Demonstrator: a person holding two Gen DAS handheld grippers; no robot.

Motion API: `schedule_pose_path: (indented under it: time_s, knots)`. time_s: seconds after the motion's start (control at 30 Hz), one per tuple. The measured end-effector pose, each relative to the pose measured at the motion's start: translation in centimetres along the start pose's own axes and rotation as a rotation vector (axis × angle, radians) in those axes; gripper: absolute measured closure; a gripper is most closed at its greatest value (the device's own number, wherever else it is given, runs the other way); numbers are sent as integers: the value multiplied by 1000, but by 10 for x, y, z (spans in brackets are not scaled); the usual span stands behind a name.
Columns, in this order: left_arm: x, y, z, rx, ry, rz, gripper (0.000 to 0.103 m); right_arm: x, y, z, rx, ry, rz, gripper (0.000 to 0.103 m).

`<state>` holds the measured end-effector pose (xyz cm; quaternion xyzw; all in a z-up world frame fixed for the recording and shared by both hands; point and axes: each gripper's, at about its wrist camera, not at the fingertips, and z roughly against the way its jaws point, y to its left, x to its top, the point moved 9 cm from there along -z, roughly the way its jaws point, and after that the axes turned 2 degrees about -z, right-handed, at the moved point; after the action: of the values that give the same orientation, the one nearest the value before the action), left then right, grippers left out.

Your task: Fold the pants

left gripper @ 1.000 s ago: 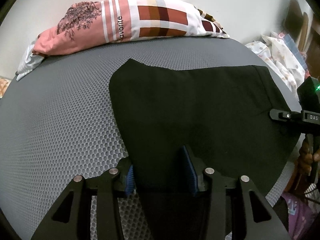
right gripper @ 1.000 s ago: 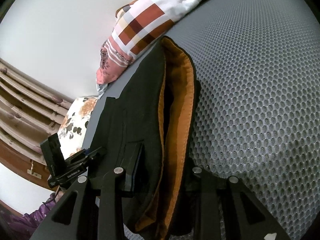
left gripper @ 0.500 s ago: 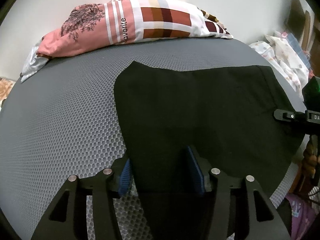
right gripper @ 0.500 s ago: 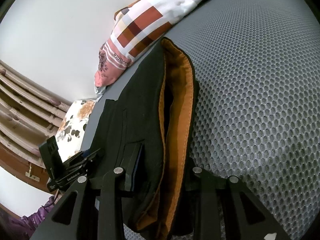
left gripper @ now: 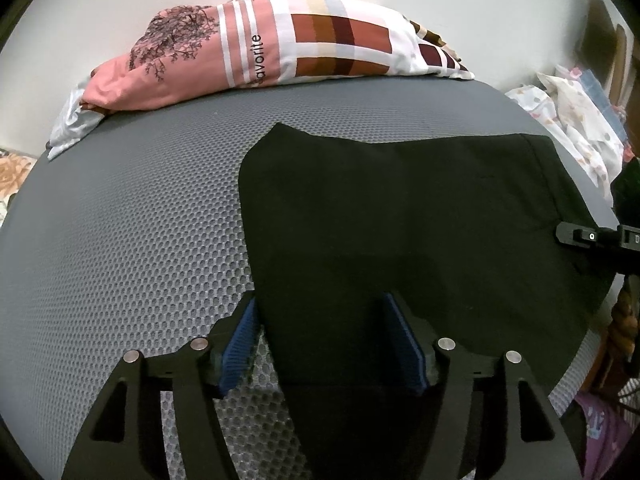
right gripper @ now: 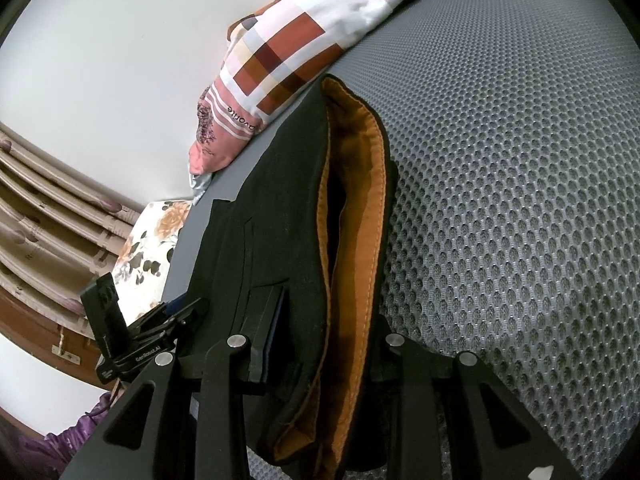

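Black pants (left gripper: 400, 220) lie folded flat on the grey mesh mattress (left gripper: 120, 220). My left gripper (left gripper: 320, 340) sits over their near left edge and its jaws are opening. The fabric lies between the blue pads (left gripper: 240, 340), which stand off it. In the right wrist view the pants (right gripper: 280, 220) show an orange waistband lining (right gripper: 360, 208). My right gripper (right gripper: 324, 344) is shut on that waistband end, with its right finger hidden behind the cloth. The right gripper (left gripper: 592, 236) also shows at the pants' right edge in the left view. The left gripper (right gripper: 160, 332) appears at lower left in the right view.
A patchwork pink and brown quilt (left gripper: 300, 52) lies bunched along the wall at the mattress's far edge. Floral bedding (left gripper: 568, 120) is piled off the right side. A flowered pillow (right gripper: 148, 248) and wooden slats (right gripper: 40, 220) lie beyond the other end.
The left gripper's jaws have spread wider, and their pads have come off the pants' edge. The right gripper and the pants have stayed put.
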<state>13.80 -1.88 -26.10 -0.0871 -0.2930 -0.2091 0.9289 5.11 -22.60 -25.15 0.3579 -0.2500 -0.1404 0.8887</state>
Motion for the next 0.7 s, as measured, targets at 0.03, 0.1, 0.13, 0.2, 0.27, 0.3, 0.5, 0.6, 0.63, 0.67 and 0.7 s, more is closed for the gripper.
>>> schedule_pose_path:
  time_s: [0.03,0.1,0.13,0.2,0.27,0.3,0.5,0.6,0.63,0.67,0.7]
  knots:
    - [0,0,0,1,0,0,38,0,0,0,0,0,0,78]
    - [-1,0,0,4,0,1,37,0,-1,0,0,1,1,78]
    - [0,0,0,4,0,1,36,0,0,0,1,2,0,78]
    - [0,0,0,6,0,0,36,-1,0,0,1,3,-3,77]
    - [0,0,0,10,-1,-2,36,0,0,0,1,7,-8,77]
    - [0,0,0,11,-2,-2,35,1,0,0,2,9,-10,77]
    - [0,-1,1,21,-5,-8,34,6,-1,-1,1,13,-16,77]
    - [-1,-1,1,28,-7,-12,34,6,-1,-1,-1,9,-11,77]
    - [-1,-1,1,31,-8,-14,33,5,-1,-1,-1,6,-9,77]
    - [0,-1,1,35,-9,-17,33,4,-1,-1,-2,3,-7,77]
    - [0,-1,1,38,-10,-18,32,4,0,-1,-3,0,-6,77]
